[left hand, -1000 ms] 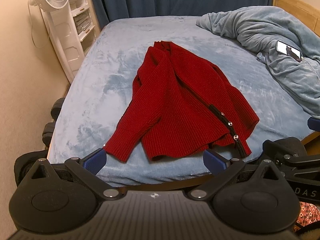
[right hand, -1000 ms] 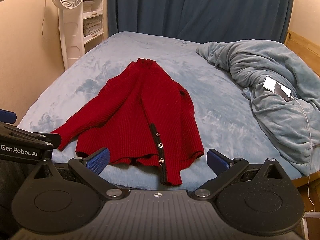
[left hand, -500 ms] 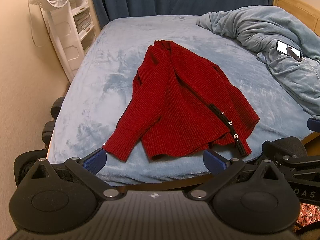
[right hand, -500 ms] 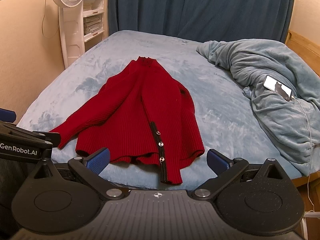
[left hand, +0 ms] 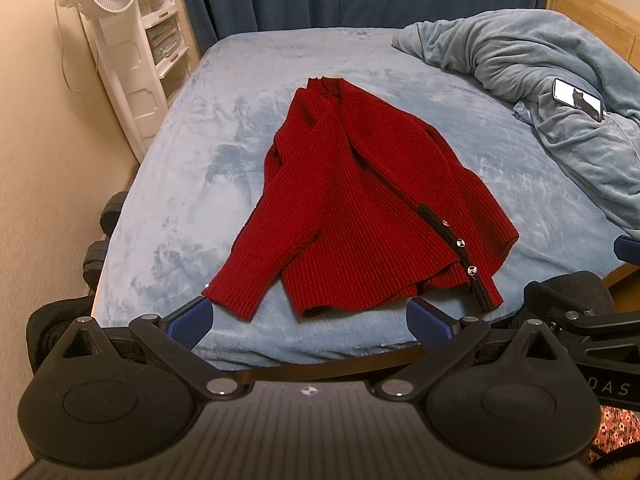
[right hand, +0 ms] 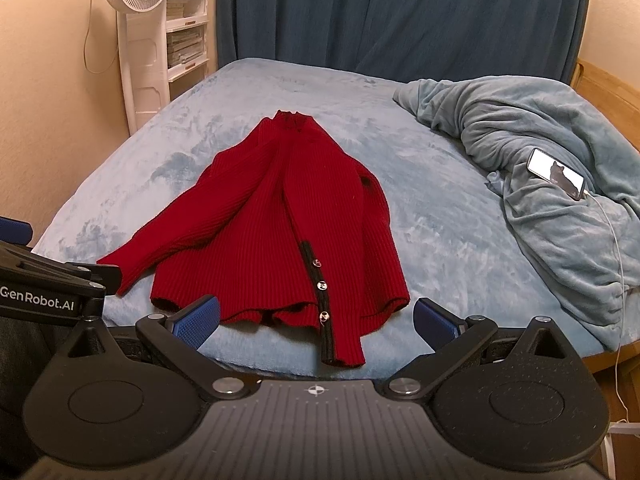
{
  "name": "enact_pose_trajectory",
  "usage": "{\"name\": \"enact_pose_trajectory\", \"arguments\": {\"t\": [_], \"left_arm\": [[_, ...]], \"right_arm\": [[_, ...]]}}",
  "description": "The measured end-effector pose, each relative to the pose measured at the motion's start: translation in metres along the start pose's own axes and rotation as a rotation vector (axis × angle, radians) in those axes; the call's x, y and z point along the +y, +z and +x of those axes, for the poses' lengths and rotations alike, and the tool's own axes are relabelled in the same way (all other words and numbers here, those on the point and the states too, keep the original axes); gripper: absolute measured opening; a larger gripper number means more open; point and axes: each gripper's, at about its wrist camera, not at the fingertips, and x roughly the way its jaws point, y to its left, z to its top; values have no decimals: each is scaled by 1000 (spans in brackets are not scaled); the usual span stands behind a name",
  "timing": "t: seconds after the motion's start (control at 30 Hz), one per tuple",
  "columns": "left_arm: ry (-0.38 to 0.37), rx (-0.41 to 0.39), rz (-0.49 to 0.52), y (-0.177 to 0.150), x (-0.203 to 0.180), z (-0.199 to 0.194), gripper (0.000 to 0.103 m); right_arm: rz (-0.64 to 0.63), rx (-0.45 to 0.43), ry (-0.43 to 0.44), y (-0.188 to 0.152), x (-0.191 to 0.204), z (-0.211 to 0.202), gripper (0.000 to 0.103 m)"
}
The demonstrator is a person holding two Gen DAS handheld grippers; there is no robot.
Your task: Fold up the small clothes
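Observation:
A red knit cardigan [left hand: 360, 200] [right hand: 288, 224] with a black button band and silver buttons lies spread on the light blue bed [left hand: 208, 152] [right hand: 432, 224], collar at the far end, hem toward me. One sleeve reaches out to the near left. My left gripper [left hand: 310, 320] hovers open at the bed's near edge, just short of the sleeve cuff and hem, with nothing between its blue pads. At the near edge by the button band my right gripper [right hand: 316, 318] is open and empty too. Each gripper shows at the other view's side edge.
A rumpled blue blanket [left hand: 540, 80] [right hand: 540, 168] is heaped on the bed's right side with a lit phone [left hand: 578, 98] [right hand: 556, 172] and its cable on it. A white standing fan [left hand: 116, 8] [right hand: 140, 20] and shelves stand at the far left. Dark curtains hang behind.
Both views have shifted only slightly; the cardigan lies as before and both grippers stay open.

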Motion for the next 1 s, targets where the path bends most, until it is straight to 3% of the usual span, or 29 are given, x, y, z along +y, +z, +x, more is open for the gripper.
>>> {"name": "enact_pose_trajectory", "arguments": {"t": [0.7,0.93,1.0], "left_arm": [[-12,43,-13,0,6,17,103],[47,45,-46,16,54,86,103],[9,73,-56,26,74,119,103]], "right_arm": [[-1,32,3,1,1,11,102],[65,61,-41,7,-21,39,102],[79,78,-53,9,-28,53,102]]}}
